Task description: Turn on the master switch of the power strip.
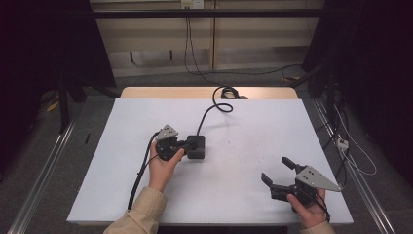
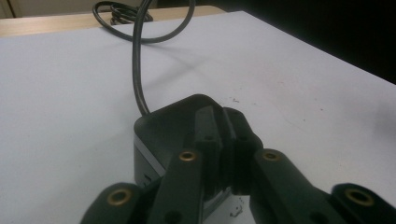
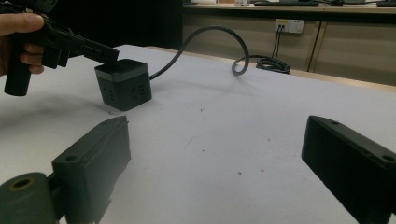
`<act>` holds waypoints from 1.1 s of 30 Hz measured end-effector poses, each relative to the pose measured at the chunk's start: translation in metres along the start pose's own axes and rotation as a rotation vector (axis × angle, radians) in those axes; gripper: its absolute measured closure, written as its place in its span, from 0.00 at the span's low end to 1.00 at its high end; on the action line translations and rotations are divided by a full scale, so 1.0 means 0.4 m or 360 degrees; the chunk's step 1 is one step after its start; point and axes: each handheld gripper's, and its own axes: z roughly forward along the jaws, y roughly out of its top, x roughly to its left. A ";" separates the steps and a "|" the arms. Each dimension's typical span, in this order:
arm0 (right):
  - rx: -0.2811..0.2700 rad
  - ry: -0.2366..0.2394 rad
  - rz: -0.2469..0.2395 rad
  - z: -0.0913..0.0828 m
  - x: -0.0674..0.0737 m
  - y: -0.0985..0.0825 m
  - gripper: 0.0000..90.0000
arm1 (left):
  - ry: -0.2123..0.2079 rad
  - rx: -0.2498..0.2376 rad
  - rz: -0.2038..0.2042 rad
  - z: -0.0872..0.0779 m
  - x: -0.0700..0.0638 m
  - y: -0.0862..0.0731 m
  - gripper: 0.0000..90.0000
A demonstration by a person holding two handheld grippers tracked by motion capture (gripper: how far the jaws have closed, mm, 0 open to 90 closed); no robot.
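High view puts the right gripper (image 1: pixel 275 171) nearest, by the table's (image 1: pixel 253 122) near right corner, jaws spread wide and empty above the white top. Farther in, left of centre, the left gripper (image 1: pixel 191 145) has its jaws pressed together on top of the dark socket cube (image 1: pixel 197 147), seemingly pushing down, not clasping it. The cube's cable (image 1: pixel 210 111) runs off to a coil at the far edge. A sideways shove could probably tip or slide the cube, since nothing holds its sides, and the stiff cable may drag it back. Bare table lies open between the grippers and toward the right edge.
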 end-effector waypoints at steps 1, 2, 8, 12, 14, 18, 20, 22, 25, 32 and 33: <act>0.0001 0.0002 -0.0002 0.000 0.000 0.000 0.08 | 0.0000 -0.0002 -0.0005 -0.001 0.000 0.000 0.90; 0.0001 0.0002 -0.0003 0.000 0.000 0.000 0.08 | 0.0002 0.0000 -0.0016 -0.002 0.000 0.001 0.88; 0.0002 0.0004 -0.0002 0.000 -0.001 -0.001 0.08 | -0.0010 -0.0033 -0.0059 -0.008 0.000 0.005 0.70; -0.0003 0.0002 -0.0006 -0.001 -0.001 0.001 0.08 | -0.0025 -0.0057 -0.0063 -0.022 -0.002 0.011 0.61; -0.0004 0.0004 -0.0008 -0.001 -0.001 0.001 0.08 | -0.0049 -0.0062 -0.0074 -0.030 -0.002 0.014 0.52; 0.0000 0.0007 -0.0006 -0.002 -0.002 0.000 0.08 | -0.0064 -0.0076 -0.0080 -0.051 0.001 0.020 0.43; -0.0001 0.0007 -0.0005 -0.003 -0.002 0.000 0.08 | -0.0065 -0.0086 -0.0079 -0.059 0.001 0.022 0.41; -0.0001 0.0005 -0.0011 -0.005 -0.002 0.000 0.08 | -0.0068 -0.0089 -0.0067 -0.063 -0.001 0.022 0.35; -0.0003 0.0003 -0.0010 -0.006 -0.002 0.001 0.08 | -0.0057 -0.0071 -0.0050 -0.071 -0.006 0.020 0.30; -0.0001 0.0012 -0.0013 -0.007 -0.001 0.000 0.08 | -0.0070 -0.0041 -0.0054 -0.089 0.000 0.013 0.19; -0.0003 0.0013 -0.0014 -0.007 -0.001 0.001 0.08 | -0.0067 -0.0038 -0.0050 -0.098 0.001 0.010 0.19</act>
